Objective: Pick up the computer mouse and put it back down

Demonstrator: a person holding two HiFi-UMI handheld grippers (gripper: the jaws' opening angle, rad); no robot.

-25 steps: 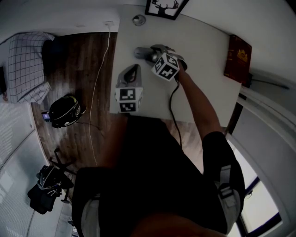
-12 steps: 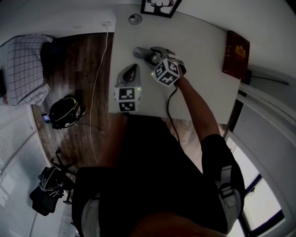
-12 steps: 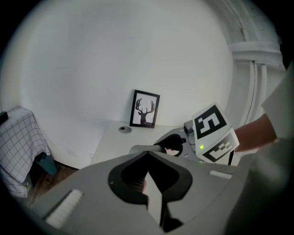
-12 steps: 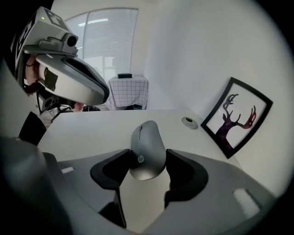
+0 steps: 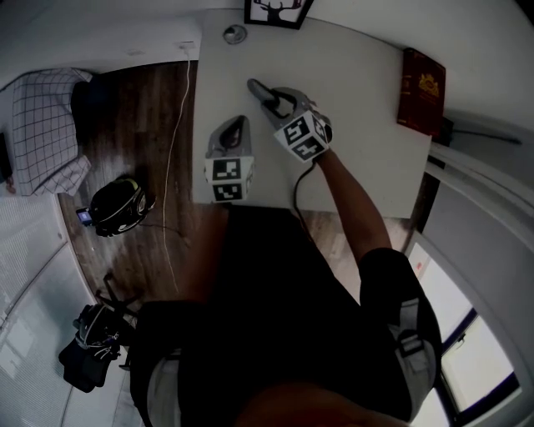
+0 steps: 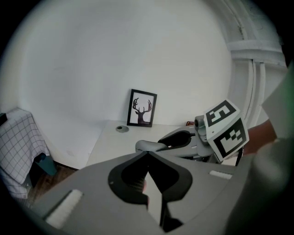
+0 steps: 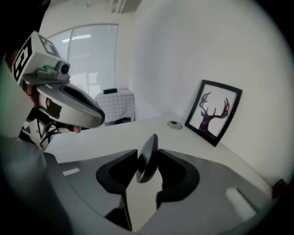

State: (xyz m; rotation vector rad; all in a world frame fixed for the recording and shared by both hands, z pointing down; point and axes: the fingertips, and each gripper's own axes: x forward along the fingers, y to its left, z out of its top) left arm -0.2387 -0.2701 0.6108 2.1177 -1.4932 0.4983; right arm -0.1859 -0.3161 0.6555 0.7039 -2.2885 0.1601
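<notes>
Nearby, over the front edge of the white desk (image 5: 359,108), the grey left claw (image 6: 147,153) hovers with its jaws together and nothing between them. Just beyond it, the grey right claw (image 7: 148,153) is closing on the dark grey, rounded computer mouse (image 7: 146,166). The mouse stands on edge between the pads, held off the desk. Further back, a round grey grommet (image 5: 234,34) and a black-framed deer picture (image 5: 275,10) sit by the wall. A dark red book (image 5: 421,90) lies at the far right corner.
</notes>
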